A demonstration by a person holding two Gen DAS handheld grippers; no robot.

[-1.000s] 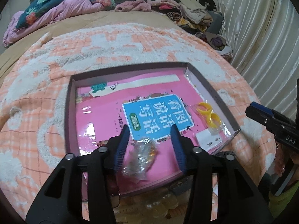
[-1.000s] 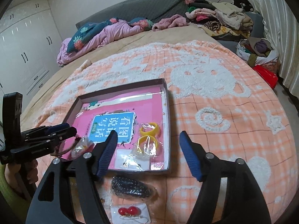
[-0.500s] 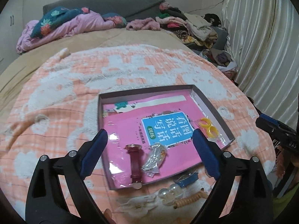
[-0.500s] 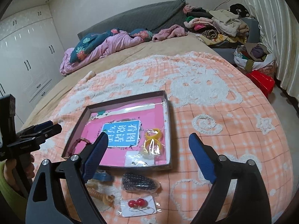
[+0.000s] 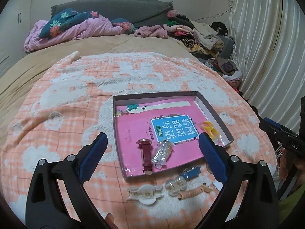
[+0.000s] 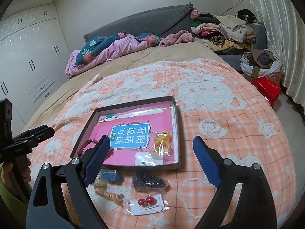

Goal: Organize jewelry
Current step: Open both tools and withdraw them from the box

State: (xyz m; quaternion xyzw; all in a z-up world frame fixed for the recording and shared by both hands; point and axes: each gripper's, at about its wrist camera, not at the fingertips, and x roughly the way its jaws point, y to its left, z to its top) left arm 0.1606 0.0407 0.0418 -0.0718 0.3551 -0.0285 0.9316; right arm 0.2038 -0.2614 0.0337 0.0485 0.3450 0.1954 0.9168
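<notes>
- My left gripper (image 5: pixel 152 151) hangs above the near edge of the bed, its blue pads spread wide apart with nothing between them
- My right gripper (image 6: pixel 151 158) is likewise wide apart and empty, hovering over the near side of the tray (image 6: pixel 176 114)
- The tray sits on the orange-and-white blanket (image 5: pixel 76 95), lined with a pink booklet (image 5: pixel 133 126) that carries a blue label
- In the left view a dark red watch (image 5: pixel 146 155) lies in the tray at about 6 o'clock, with a small clear packet (image 5: pixel 162 152) just beside it at its 3 o'clock
- Yellow rings in a clear bag (image 6: pixel 162 143) rest against the tray's 3 o'clock wall; a small white card (image 6: pixel 145 159) lies just at their 6 o'clock
- Outside the tray, toward 6 o'clock on the blanket: a white hair clip (image 5: pixel 145 192), a clear beaded piece (image 5: pixel 175 186), a tan spiral hair tie (image 5: pixel 192 191) and a blue item in plastic (image 5: pixel 191 172)
- In the right view, also at 6 o'clock of the tray: a bag of black beads (image 6: pixel 149 182) and, nearer me, a card with red ball earrings (image 6: pixel 146 202)
- Piled clothes (image 6: pixel 219 28) lie at the far 1 o'clock corner of the bed
</notes>
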